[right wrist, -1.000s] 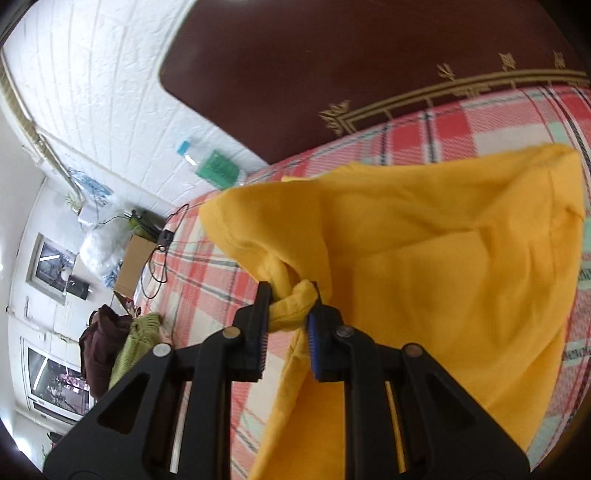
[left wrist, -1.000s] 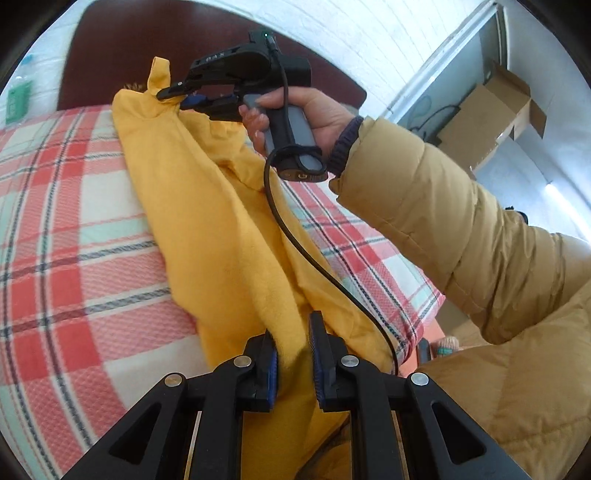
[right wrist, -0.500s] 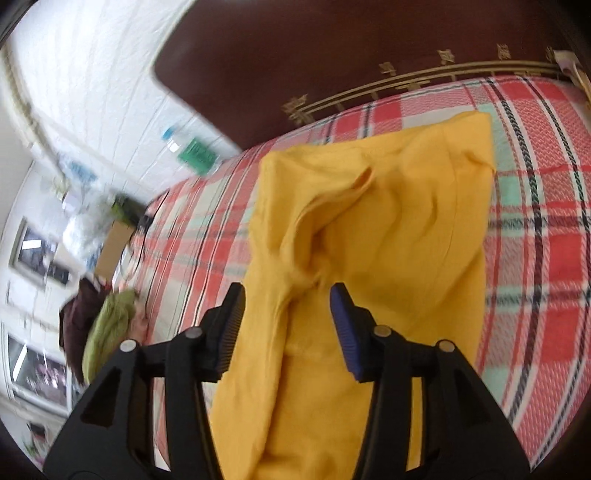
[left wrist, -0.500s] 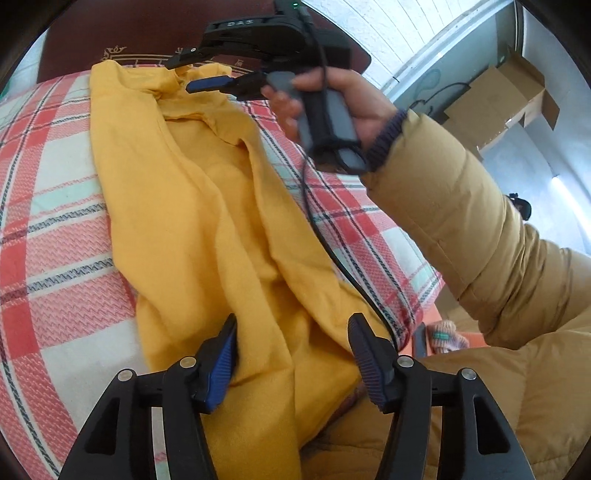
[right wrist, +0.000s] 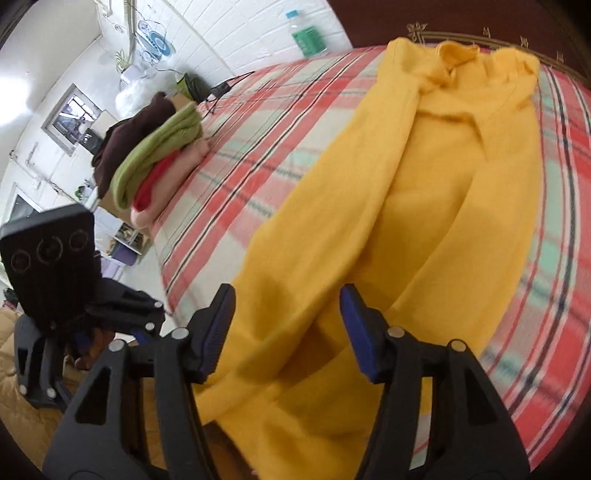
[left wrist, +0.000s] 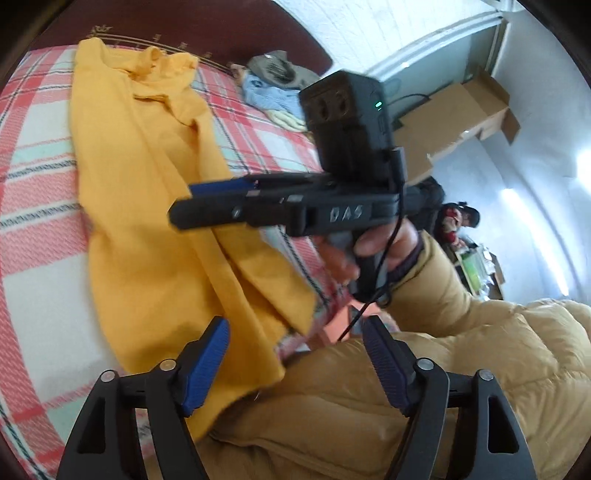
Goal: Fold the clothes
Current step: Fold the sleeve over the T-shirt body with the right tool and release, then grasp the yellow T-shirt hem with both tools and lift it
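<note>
A yellow garment (left wrist: 147, 206) lies in a long strip on the plaid bedcover (left wrist: 33, 206), from the headboard to the near edge. My left gripper (left wrist: 295, 332) hovers over its near end. The jaws are opening and the pads touch no cloth. My right gripper (right wrist: 288, 299) hangs above the same garment (right wrist: 424, 192), its jaws also opening with nothing pinched. In the left wrist view the right gripper (left wrist: 188, 203) shows side-on, held in a hand (left wrist: 373, 243) above the cloth.
A stack of folded clothes (right wrist: 155, 155) sits at the bed's left edge. More loose clothes (left wrist: 273, 85) lie by the dark headboard (left wrist: 184, 22). A bottle (right wrist: 306, 33) stands behind the bed. A tan padded sleeve (left wrist: 443, 369) fills the near right, and a cardboard box (left wrist: 461, 118) lies beyond.
Both grippers let go of the yellow garment and their jaws spread apart. The cloth dropped flat onto the bed. The right gripper swung back from the headboard end toward the near end.
</note>
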{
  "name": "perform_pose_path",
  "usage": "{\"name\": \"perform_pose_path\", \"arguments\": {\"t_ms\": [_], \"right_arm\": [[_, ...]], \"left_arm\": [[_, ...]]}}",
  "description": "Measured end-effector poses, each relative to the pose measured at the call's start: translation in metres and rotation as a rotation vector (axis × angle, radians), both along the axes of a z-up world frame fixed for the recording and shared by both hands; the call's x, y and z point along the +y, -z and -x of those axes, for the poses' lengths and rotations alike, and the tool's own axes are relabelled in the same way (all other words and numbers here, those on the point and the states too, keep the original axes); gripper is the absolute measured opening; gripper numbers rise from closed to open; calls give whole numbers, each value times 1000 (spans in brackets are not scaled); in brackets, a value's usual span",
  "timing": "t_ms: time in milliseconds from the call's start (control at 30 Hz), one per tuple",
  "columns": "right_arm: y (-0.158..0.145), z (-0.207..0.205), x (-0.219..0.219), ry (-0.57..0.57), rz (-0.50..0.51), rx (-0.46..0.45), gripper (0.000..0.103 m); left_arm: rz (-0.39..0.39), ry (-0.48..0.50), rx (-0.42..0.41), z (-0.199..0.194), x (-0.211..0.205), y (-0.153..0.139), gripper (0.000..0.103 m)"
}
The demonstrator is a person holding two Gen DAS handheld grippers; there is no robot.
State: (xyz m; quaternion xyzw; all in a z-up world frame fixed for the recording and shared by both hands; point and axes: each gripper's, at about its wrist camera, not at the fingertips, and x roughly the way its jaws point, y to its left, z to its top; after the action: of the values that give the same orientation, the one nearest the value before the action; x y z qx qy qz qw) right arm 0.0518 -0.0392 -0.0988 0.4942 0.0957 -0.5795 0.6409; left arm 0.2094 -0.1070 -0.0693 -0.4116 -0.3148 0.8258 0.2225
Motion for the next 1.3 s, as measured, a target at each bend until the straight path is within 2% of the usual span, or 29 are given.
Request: {"name": "perform_pose_path", "arguments": {"t_ms": [67,167,233,267,367,467,567,633,700,733,800,900,1033,1067,1100,1167,1200,1267,1300], "right_arm": [[4,-12,7,-7,5,5,60],[5,-28,16,-5,12,66,58],[4,-35,21,1,27,111,39],[3,-37,23,4,30,124,24],[3,-42,28,13,45,122,22],[5,-43,35,9,74,46,22],[8,-44,42,28,42,43,30],[0,-44,54,43,59,69,35],[-14,-39,76,92,127,74,63],[-19,-35,87,123,152,78,66],[-22,-27,107,190,167,89,66],[-11,-17,124,262,126,86,66],[11,-15,130,293,73,67,66],[14,-16,129,291,74,65,61],[15,-19,126,281,83,59,44],[18,-25,119,252,68,40,20],[19,-28,117,242,64,34,17],[14,-35,118,232,83,18,11],[9,-38,122,230,101,5,10]], "left_arm": [[4,-19,12,-4,-2,-7,77],[10,-82,43,-15,-16,-15,77],[46,-149,34,-24,-25,-14,81],[65,-184,29,-28,-30,-14,81],[103,-258,-31,-35,-43,-5,81],[105,-285,-84,-32,-43,12,81],[112,-268,-112,-24,-35,24,81],[110,-255,-121,-18,-32,30,81],[111,-254,-120,-16,-30,32,81],[106,-255,-118,-16,-30,33,81],[95,-254,-117,-15,-30,35,82],[89,-240,-116,-11,-28,37,82],[81,-222,-115,-8,-25,38,84],[80,-220,-115,-7,-24,38,84],[79,-218,-115,-5,-23,38,85],[74,-217,-113,-5,-22,38,85],[70,-215,-113,-5,-22,39,83],[64,-209,-112,-8,-21,36,66],[61,-206,-112,-10,-20,35,43]]}}
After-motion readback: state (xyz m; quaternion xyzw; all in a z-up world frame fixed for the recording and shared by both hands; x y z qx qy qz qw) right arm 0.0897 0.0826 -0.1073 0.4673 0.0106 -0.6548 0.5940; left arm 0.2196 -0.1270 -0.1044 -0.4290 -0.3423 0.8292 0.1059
